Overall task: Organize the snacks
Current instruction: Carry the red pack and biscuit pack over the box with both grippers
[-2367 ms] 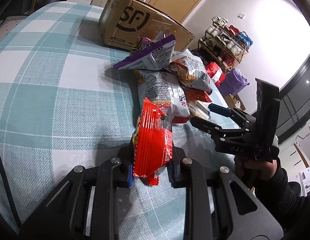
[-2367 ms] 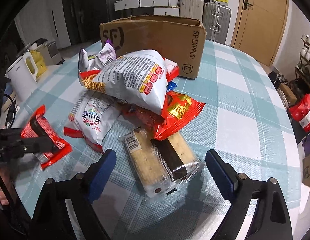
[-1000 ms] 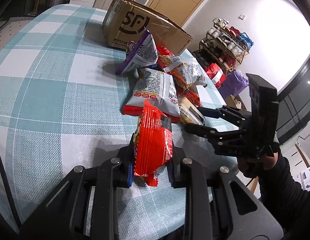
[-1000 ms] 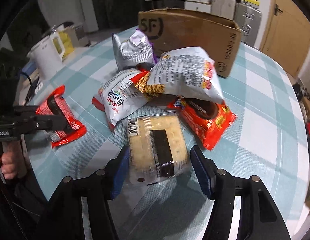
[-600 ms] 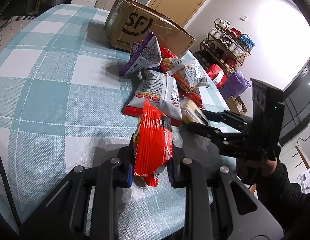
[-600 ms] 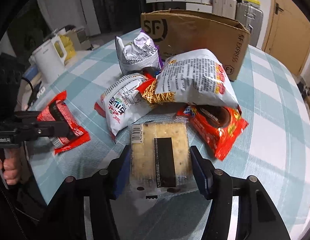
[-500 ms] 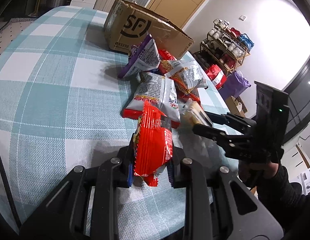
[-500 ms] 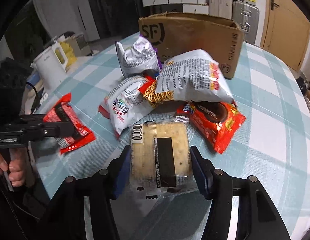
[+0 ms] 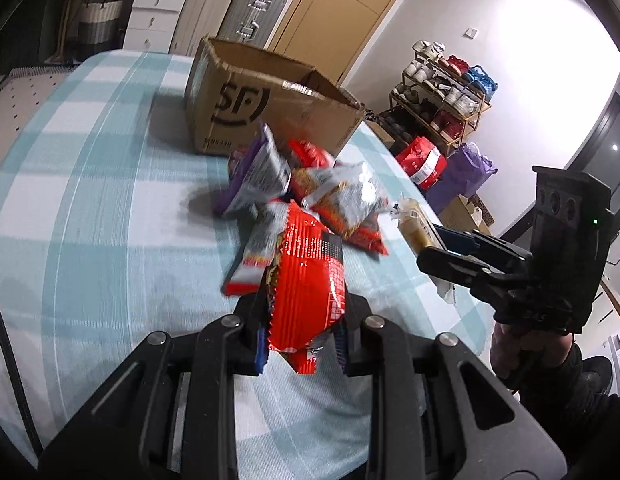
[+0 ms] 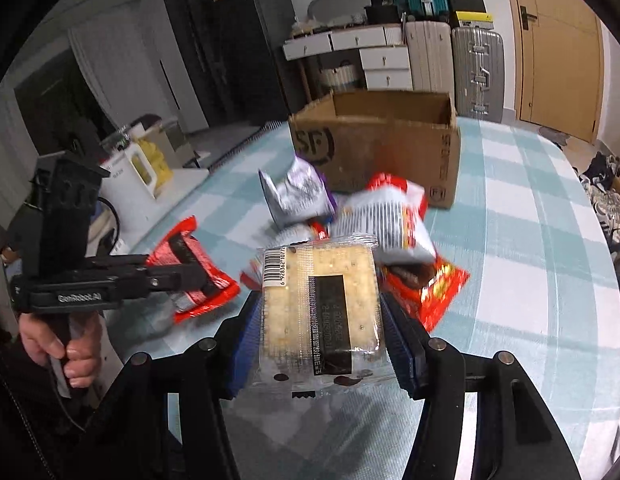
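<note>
My left gripper (image 9: 303, 320) is shut on a red snack packet (image 9: 307, 276) and holds it above the checked tablecloth (image 9: 109, 216). My right gripper (image 10: 320, 320) is shut on a clear pack of crackers (image 10: 320, 300) and holds it raised off the table. The cracker pack also shows in the left wrist view (image 9: 416, 228), and the red packet in the right wrist view (image 10: 193, 268). An open SF cardboard box (image 9: 265, 108) stands at the far side (image 10: 374, 144). A pile of snack bags (image 9: 310, 192) lies in front of it (image 10: 350, 216).
A white kettle (image 10: 129, 180) stands off the table's left side in the right wrist view. A shoe rack (image 9: 446, 96), red and purple bags (image 9: 450, 168) and suitcases (image 10: 454, 60) stand on the floor beyond the table.
My right gripper closed on the cracker pack and lifted it off the table. Both grippers have risen with their packs, and the box's open top now shows.
</note>
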Demonstrator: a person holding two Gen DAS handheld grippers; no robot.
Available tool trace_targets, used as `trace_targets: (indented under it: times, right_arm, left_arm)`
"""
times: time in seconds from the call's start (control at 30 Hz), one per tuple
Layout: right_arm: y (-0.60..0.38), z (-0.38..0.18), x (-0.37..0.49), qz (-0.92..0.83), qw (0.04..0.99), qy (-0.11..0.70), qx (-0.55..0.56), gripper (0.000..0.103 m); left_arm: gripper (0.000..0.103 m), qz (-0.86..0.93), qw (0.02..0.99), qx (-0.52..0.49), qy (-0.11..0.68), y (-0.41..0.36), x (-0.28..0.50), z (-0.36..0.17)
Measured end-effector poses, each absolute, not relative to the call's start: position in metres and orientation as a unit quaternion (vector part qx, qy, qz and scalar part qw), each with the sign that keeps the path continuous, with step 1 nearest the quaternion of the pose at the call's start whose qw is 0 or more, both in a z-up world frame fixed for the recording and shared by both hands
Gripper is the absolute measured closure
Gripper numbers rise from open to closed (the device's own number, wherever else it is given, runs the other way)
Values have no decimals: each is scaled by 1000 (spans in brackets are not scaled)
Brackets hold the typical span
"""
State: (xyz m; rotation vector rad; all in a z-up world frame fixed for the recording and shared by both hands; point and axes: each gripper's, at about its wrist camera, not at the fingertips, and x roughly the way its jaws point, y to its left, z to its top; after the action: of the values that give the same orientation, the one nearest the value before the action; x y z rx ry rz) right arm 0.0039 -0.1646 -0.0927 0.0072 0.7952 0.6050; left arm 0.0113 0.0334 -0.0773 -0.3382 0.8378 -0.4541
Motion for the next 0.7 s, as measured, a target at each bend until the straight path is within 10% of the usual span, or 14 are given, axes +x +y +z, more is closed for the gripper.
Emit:
trace_targets:
  times: [0.7]
  right_arm:
    - [-159, -14, 92, 323, 885, 334, 33, 45]
  left_arm:
    - [81, -194, 889, -133, 394, 26, 122, 4]
